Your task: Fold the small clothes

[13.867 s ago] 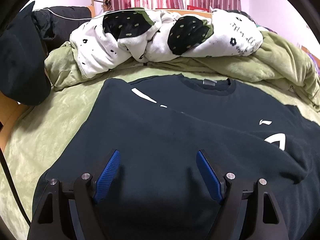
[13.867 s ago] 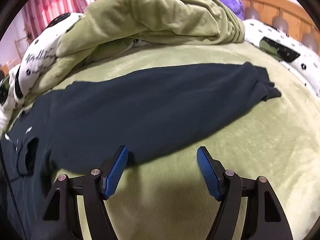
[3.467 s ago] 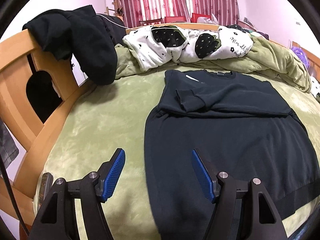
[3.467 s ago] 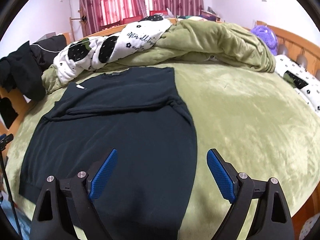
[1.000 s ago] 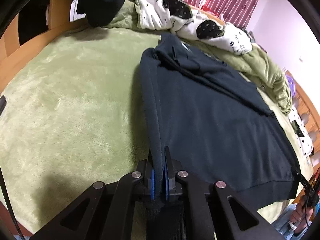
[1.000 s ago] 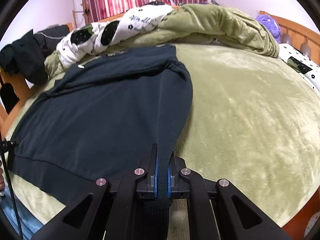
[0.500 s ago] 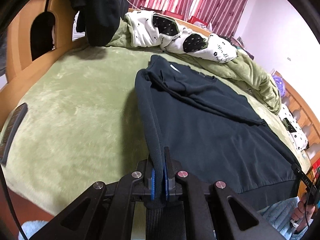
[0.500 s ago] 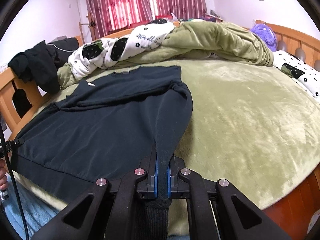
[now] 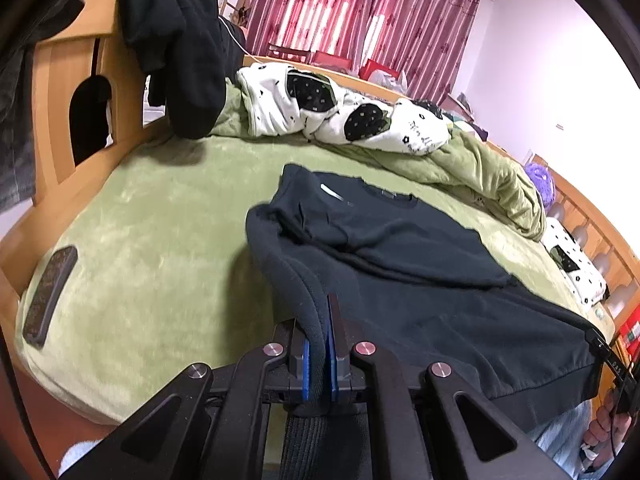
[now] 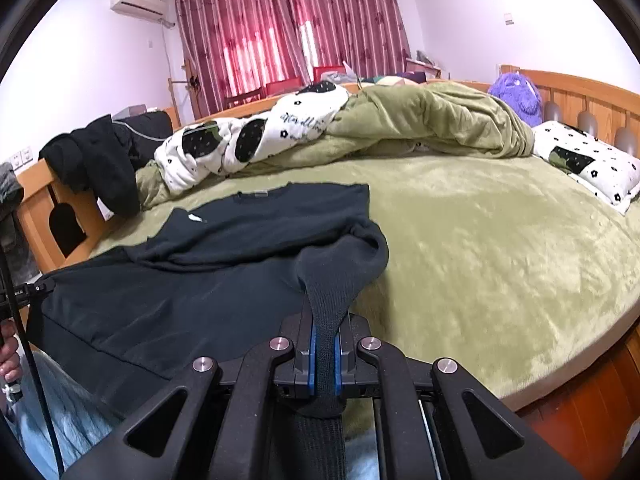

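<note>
Since half a second ago both grippers have risen with the hem, so the lower part of the dark navy sweatshirt (image 9: 408, 240) now lifts off the green plush bedspread (image 9: 160, 216) in a taller ridge at each side, and more of the room shows above the bed.

The sweatshirt lies chest-up ahead of both tools, collar at the far end, its sleeves folded across the chest into a thicker band (a small white mark shows near one shoulder). The ribbed hem is the nearest part, stretched between the two tools; the body sags from there down to the bedspread.

The left gripper (image 9: 320, 356) has its blue pads (image 9: 306, 368) pressed together on the hem corner at the sweatshirt's left edge, cloth running away from the jaws in a raised fold. The right gripper (image 10: 325, 356) is likewise clamped on the opposite hem corner, the ribbed band pinched between its blue pads and bunching just ahead into a hump. Both tools point forward along the garment toward the collar, roughly level with each other.

Beyond the collar, a rumpled green blanket (image 10: 432, 120) and a white quilt with black patches (image 9: 344, 116) are heaped. Left of the left gripper a dark phone (image 9: 50, 290) lies on the bedspread, and black clothes (image 9: 180, 52) hang over the wooden bed frame (image 9: 60, 92).
</note>
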A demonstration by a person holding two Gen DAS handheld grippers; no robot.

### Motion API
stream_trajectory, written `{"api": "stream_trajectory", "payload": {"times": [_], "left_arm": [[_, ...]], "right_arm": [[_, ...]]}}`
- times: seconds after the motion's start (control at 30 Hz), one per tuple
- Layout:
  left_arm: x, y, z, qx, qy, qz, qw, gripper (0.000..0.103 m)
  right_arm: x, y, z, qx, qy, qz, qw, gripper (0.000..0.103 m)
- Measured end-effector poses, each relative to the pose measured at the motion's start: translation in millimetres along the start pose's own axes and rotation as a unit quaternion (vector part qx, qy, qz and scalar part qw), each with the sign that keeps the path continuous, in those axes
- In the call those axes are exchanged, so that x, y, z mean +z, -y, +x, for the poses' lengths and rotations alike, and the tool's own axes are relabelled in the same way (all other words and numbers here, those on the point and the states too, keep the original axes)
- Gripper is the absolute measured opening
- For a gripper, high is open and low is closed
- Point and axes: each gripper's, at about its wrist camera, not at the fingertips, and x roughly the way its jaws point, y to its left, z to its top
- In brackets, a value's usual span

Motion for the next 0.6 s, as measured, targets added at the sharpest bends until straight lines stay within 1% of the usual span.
{"api": "stream_trajectory", "payload": {"times": [0.17,0.33,0.5,0.6], "left_arm": [[31,10,16,0.010,0.008,0.003,0.9999,0.007],[66,18,45,0.022,0.019,0.009,0.9995,0.007],[99,27,89,0.037,0.023,0.021,0.9988,0.007],[117,29,123,0.040,0.020,0.022,0.9988,0.007]], "right_arm": [[28,-5,11,-0.004,0.011,0.006,1.000,0.006],[56,-1,36,-0.003,0.017,0.021,1.000,0.006],[87,2,76,-0.003,0.015,0.022,1.000,0.006],[106,5,106,-0.003,0.016,0.029,0.999,0.006]]}}
